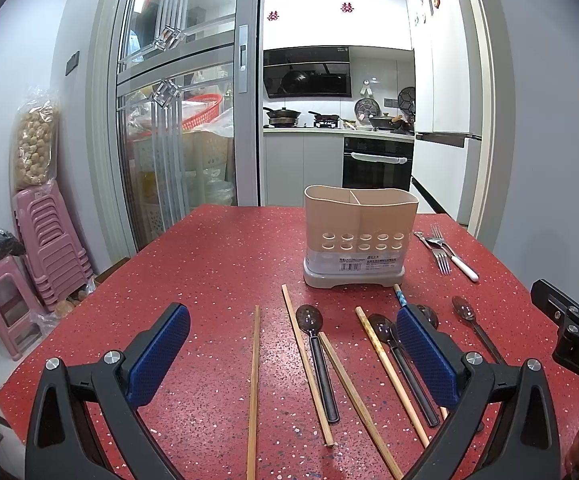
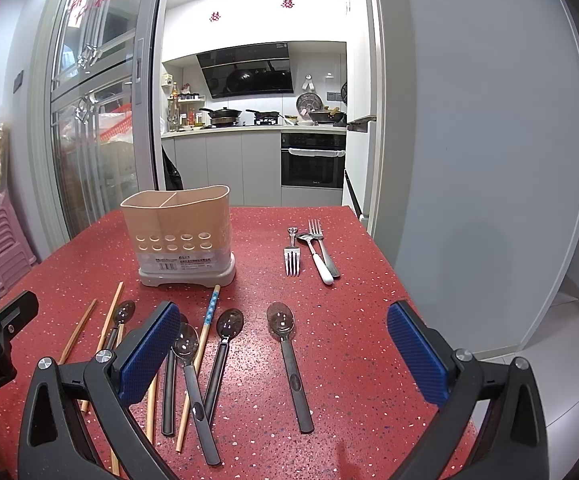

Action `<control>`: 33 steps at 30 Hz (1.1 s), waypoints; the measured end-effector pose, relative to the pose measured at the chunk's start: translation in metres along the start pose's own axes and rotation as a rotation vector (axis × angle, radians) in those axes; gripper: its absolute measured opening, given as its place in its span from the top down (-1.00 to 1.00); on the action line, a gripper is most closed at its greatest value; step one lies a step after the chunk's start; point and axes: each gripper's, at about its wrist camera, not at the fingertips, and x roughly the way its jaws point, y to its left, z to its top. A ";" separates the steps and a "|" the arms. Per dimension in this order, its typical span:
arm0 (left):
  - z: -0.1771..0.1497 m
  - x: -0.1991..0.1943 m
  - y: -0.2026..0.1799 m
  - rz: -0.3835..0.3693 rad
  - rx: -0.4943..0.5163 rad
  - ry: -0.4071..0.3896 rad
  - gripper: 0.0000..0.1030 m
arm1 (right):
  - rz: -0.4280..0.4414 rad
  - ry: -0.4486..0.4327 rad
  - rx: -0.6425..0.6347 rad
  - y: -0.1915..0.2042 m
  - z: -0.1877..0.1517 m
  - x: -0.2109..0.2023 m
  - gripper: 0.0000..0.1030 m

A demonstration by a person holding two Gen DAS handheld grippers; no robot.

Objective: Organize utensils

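Note:
A beige utensil holder (image 1: pixel 360 236) (image 2: pixel 183 238) with two compartments stands upright on the red table (image 1: pixel 209 272) (image 2: pixel 353 320). Several wooden chopsticks (image 1: pixel 254 380) (image 2: pixel 107 320) and dark-handled spoons (image 1: pixel 316 352) (image 2: pixel 289 360) lie in front of it. Two metal forks (image 1: pixel 441 256) (image 2: pixel 292 256) and a white-handled spoon (image 1: pixel 463 268) (image 2: pixel 319 260) lie to its right. My left gripper (image 1: pixel 293 356) hovers open above the chopsticks and spoons. My right gripper (image 2: pixel 283 356) hovers open over a lone spoon. Neither holds anything.
Stacked pink stools (image 1: pixel 45 248) stand left of the table beside a glass sliding door (image 1: pixel 177 100). Behind the table a doorway opens to a kitchen with an oven (image 1: pixel 377 162). The table's right edge drops to a tiled floor (image 2: pixel 569 344).

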 end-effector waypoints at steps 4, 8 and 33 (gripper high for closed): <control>0.000 0.000 0.000 0.001 0.001 0.000 -1.00 | 0.000 0.001 0.001 0.000 0.000 0.000 -1.00; 0.000 -0.001 0.001 0.001 0.000 -0.001 -1.00 | 0.000 0.001 0.003 0.000 0.000 -0.001 -1.00; 0.000 0.000 0.007 0.002 -0.009 0.014 -1.00 | 0.009 0.015 0.006 -0.001 -0.002 0.003 -1.00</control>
